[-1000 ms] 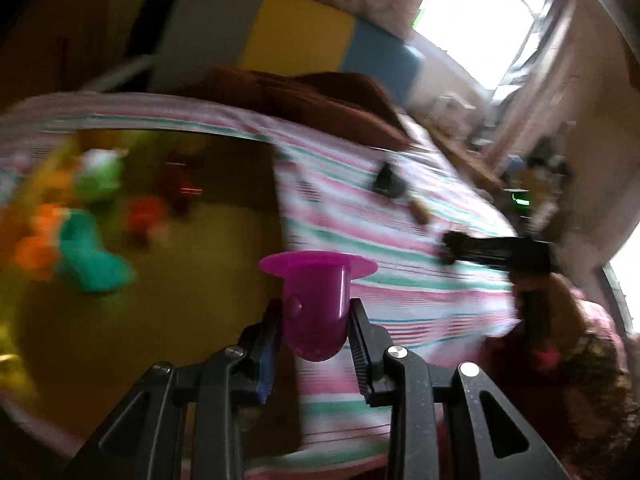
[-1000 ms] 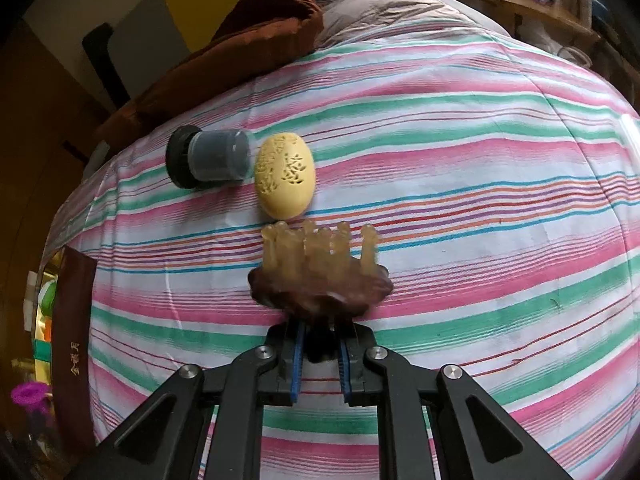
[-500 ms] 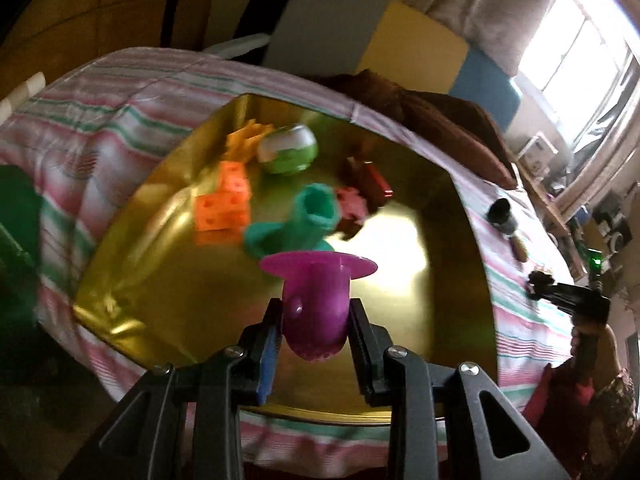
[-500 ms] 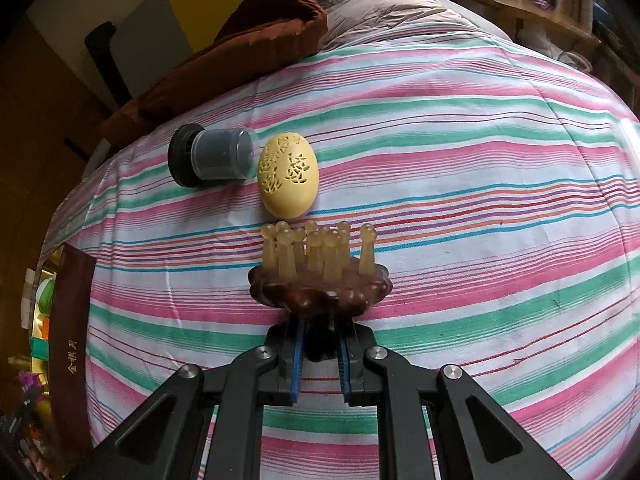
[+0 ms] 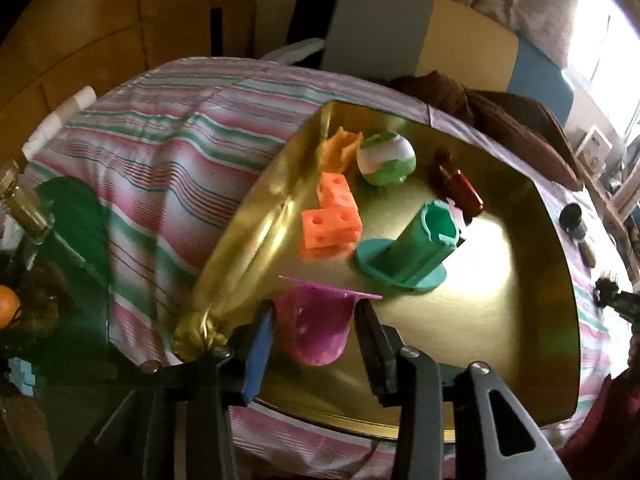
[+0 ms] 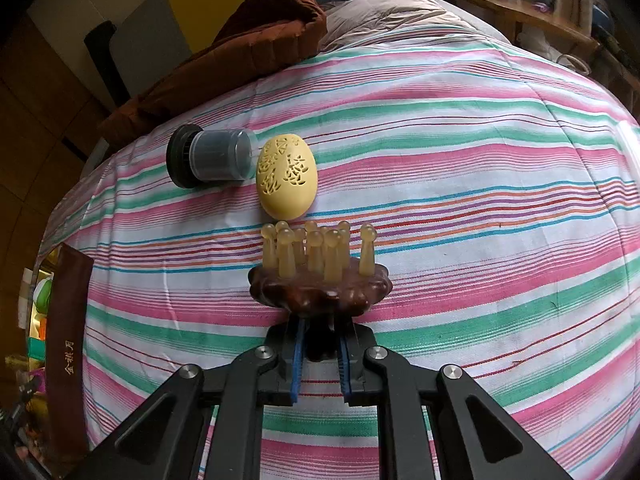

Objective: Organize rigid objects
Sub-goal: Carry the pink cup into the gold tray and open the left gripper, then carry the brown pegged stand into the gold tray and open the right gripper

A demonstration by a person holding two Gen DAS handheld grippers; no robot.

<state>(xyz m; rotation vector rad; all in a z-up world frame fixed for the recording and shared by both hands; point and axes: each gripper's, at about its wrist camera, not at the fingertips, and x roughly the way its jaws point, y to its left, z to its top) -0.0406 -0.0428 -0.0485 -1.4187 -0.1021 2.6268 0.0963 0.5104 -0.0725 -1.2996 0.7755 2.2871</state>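
My left gripper (image 5: 314, 320) hangs over the near corner of the gold tray (image 5: 500, 320), and its jaws are opening. A purple flanged cup (image 5: 318, 332) sits tilted between them, with a small gap at each pad. In the tray lie a green flanged tube (image 5: 416, 248), orange holed blocks (image 5: 330, 220), a green-and-white ball (image 5: 386, 158) and a dark red piece (image 5: 460, 188). My right gripper (image 6: 320, 332) is shut on the stem of a dark brown base with amber pegs (image 6: 320, 292), low over the striped bedcover. A yellow carved egg (image 6: 287, 178) and a black-capped jar (image 6: 212, 156) lie just beyond it.
A brown blanket (image 6: 240, 40) is heaped at the far edge of the bed. To the left of the tray stand a glass bottle (image 5: 24, 208) and an orange fruit (image 5: 6, 306). The tray's brown outer wall (image 6: 66, 340) shows at the left of the right wrist view.
My left gripper swung from the bedcover to over the gold tray, and its jaws have spread away from the purple cup. The right gripper and its pegged base have not moved.
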